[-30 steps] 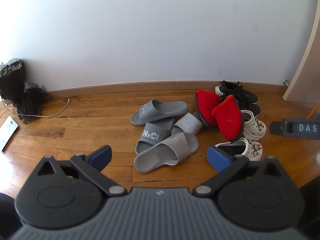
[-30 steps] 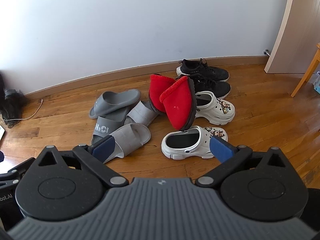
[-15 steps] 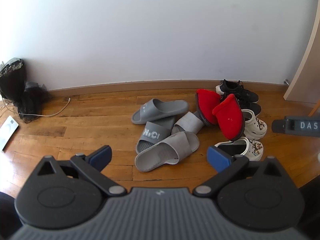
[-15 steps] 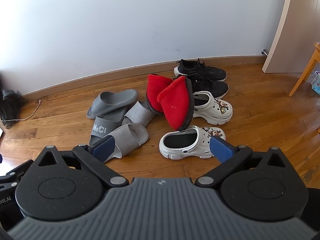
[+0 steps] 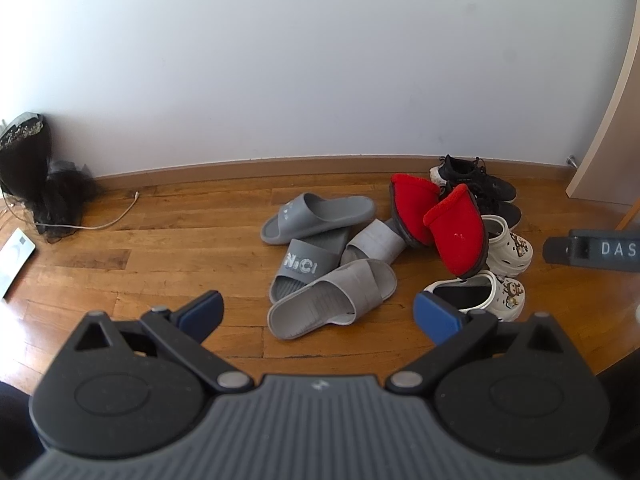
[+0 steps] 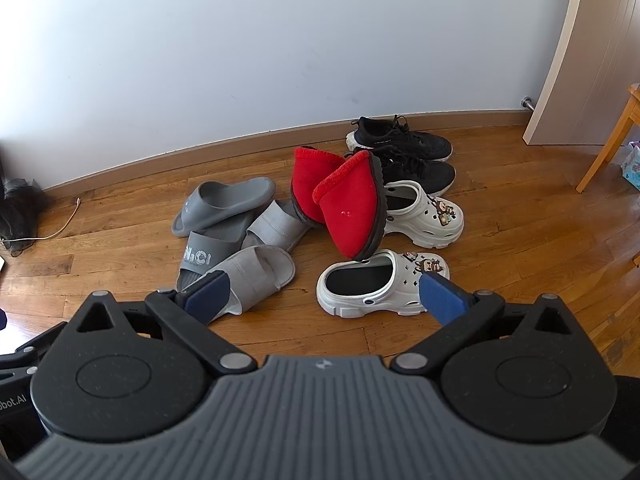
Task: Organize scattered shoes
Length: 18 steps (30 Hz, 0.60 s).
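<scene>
A heap of shoes lies on the wooden floor near the wall. Several grey slides point(image 5: 328, 300) point(image 6: 256, 272) overlap on its left. Two red slippers point(image 5: 456, 236) point(image 6: 352, 208) lean tilted in the middle. Two white clogs with charms point(image 5: 480, 292) point(image 6: 380, 284) sit in front and to the right. Black sneakers point(image 5: 476, 184) point(image 6: 400, 140) rest by the baseboard. My left gripper point(image 5: 318, 314) hangs open above the floor, short of the slides. My right gripper point(image 6: 320, 294) is open too, near the front clog, holding nothing.
A black bag point(image 5: 28, 176) with a white cable point(image 5: 108, 220) lies at the far left by the wall. A door panel point(image 6: 592, 52) and a wooden chair leg point(image 6: 604, 148) stand at the right. Bare floor point(image 5: 160, 248) spreads left of the heap.
The right gripper view has crept slightly closer to the shoes and shifted right. The left view hardly changed. No shoe has moved.
</scene>
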{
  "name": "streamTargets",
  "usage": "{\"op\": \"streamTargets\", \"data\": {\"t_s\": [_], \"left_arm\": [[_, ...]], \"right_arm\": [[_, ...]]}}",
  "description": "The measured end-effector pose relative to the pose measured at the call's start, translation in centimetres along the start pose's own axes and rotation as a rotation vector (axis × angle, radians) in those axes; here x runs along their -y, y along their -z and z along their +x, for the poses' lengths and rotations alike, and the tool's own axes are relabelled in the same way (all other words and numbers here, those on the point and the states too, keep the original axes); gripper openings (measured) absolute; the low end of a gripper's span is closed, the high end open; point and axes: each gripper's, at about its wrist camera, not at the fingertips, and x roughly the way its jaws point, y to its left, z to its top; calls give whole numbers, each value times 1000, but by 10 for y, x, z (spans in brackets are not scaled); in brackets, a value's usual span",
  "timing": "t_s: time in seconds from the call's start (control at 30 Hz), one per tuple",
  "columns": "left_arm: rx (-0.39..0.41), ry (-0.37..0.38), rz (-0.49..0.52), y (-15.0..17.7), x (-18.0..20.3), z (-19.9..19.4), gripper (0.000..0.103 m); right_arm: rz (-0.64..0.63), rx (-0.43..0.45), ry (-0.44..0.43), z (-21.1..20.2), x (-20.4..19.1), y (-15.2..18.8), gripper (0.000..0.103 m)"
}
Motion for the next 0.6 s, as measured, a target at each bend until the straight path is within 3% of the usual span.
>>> {"op": "streamTargets", "data": {"t_s": [0.6], "left_arm": [[-2, -2, 1, 5, -1, -1, 103]], "right_arm": [[5, -5, -4, 0, 2, 1, 102]]}}
